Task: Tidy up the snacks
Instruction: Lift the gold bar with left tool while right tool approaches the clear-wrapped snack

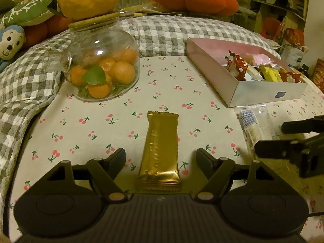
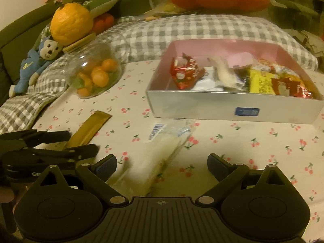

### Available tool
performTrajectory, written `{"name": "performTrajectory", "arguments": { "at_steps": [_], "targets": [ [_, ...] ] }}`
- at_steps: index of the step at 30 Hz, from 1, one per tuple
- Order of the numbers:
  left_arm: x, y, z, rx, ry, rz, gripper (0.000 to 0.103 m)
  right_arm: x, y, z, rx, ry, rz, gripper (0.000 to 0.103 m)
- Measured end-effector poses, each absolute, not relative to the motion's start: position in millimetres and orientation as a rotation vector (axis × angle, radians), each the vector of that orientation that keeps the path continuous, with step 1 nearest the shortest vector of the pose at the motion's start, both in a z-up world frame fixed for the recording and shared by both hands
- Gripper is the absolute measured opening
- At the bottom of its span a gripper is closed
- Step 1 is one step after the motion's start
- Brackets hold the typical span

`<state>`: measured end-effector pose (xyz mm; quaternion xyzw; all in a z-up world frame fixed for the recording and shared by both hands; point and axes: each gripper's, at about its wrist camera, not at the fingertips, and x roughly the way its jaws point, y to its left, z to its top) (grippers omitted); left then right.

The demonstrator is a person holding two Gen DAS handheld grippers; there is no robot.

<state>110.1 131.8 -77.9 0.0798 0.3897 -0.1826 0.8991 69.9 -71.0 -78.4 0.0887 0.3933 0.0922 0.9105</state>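
Two released claws over snacks on a cherry-print cloth

Left wrist view: the left claw (image 1: pixel 161 160) tilts down, jaws apart around a glossy gold bar (image 1: pixel 160 151), its long axis pointing straight away, pads clear of it. Right wrist view: the right claw (image 2: pixel 162 165) tilts down, jaws wide, over a crinkly clear packet (image 2: pixel 160 154) lying slantwise just before the shallow pink-lined box (image 2: pixel 232 105) of wrapped snacks.

your gold bar (image 1: pixel 160 151) lies flat, lengthwise toward twelve o'clock; the clear packet (image 1: pixel 257 125) at two, below the snack-filled pink box (image 1: pixel 263 96).
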Motion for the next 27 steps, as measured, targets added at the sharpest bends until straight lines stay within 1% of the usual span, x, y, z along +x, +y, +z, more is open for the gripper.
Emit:
{"name": "performTrajectory", "arguments": {
  "at_steps": [7, 10, 11, 16, 18, 19, 21, 23, 27],
  "targets": [
    [106, 130, -77, 0.175, 0.790, -0.401, 0.060, 71, -51, -85, 0.050, 0.793, 0.185, 0.098],
    [105, 129, -77, 0.175, 0.789, -0.407, 0.056, 71, -50, -85, 0.028, 0.788, 0.179, 0.094],
    [105, 129, -77, 0.175, 0.789, -0.409, 0.055, 70, -51, -85, 0.025, 0.786, 0.176, 0.091],
    [103, 125, -75, 0.182, 0.793, -0.424, 0.041, 69, -56, -83, 0.004, 0.779, 0.167, 0.074],
    [103, 123, -74, 0.182, 0.802, -0.426, 0.036, 67, -58, -82, -0.003, 0.776, 0.166, 0.062],
    [103, 123, -73, 0.181, 0.807, -0.425, 0.034, 66, -59, -82, -0.003, 0.775, 0.166, 0.059],
    [104, 121, -72, 0.179, 0.820, -0.414, 0.032, 65, -62, -80, 0.003, 0.778, 0.165, 0.045],
    [105, 121, -71, 0.167, 0.836, -0.402, 0.032, 65, -66, -78, 0.023, 0.788, 0.172, 0.036],
    [107, 120, -70, 0.149, 0.865, -0.389, 0.030, 65, -78, -75, 0.093, 0.817, 0.181, 0.028]
  ]
}}
